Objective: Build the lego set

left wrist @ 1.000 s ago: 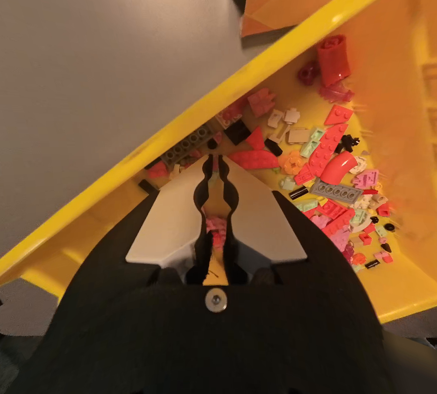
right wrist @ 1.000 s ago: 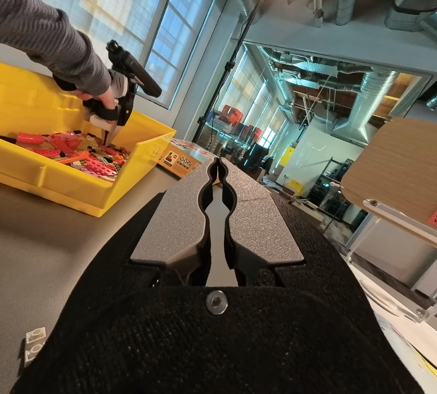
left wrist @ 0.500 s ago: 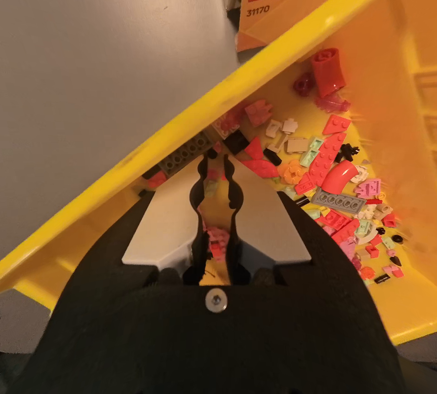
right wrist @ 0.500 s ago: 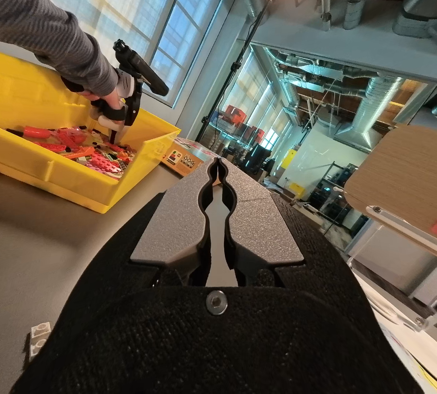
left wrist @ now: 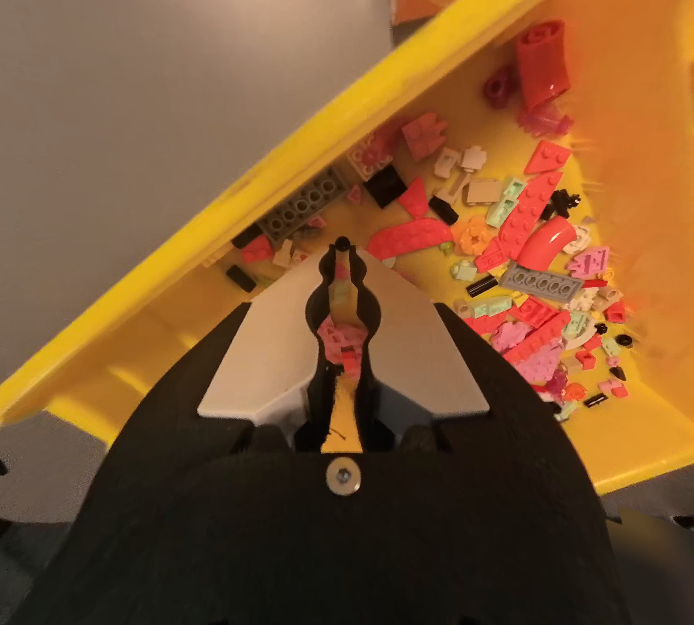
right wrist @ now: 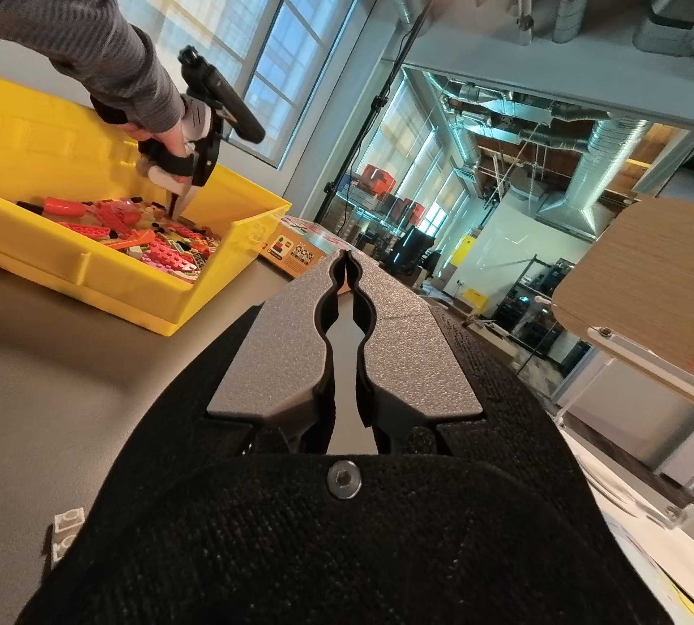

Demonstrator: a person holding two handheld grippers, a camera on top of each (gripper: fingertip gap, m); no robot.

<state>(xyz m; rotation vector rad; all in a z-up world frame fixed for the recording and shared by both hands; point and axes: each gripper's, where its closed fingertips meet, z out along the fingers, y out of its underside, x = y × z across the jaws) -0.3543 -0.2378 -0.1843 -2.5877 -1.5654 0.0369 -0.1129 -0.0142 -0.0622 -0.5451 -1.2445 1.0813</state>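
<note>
1. The left gripper (left wrist: 342, 246) pointed down into a yellow bin (left wrist: 263, 171), near the middle of the left wrist view. Its two pale fingers (left wrist: 383, 280) were almost together and pinched a small round black piece (left wrist: 342, 243) at their very tips.
2. In the right wrist view, at the upper left, a hand (right wrist: 165, 141) in a grey striped sleeve (right wrist: 94, 44) held that gripper by its handle, with the tips low among the bricks.
3. Just beside the pinched piece lay a grey brick with round holes (left wrist: 300, 209) along the bin's wall, and a flat red curved plate (left wrist: 409, 237) on the other side.
4. More small plastic bricks (left wrist: 544, 306) lay in a loose heap toward the right of the frame: red, pink, pale green, tan and black ones, many with bumps on top. A shiny red curved piece (left wrist: 540, 70) lay at the upper right.
5. The right gripper (right wrist: 346, 256) was held out above the grey table (right wrist: 75, 363), well apart from the bin. Its rough grey fingers (right wrist: 405, 355) were pressed together at the tips, with only air there.
6. An orange cardboard box (right wrist: 296, 250) lay on the table just behind the bin, in the middle of that view.
</note>
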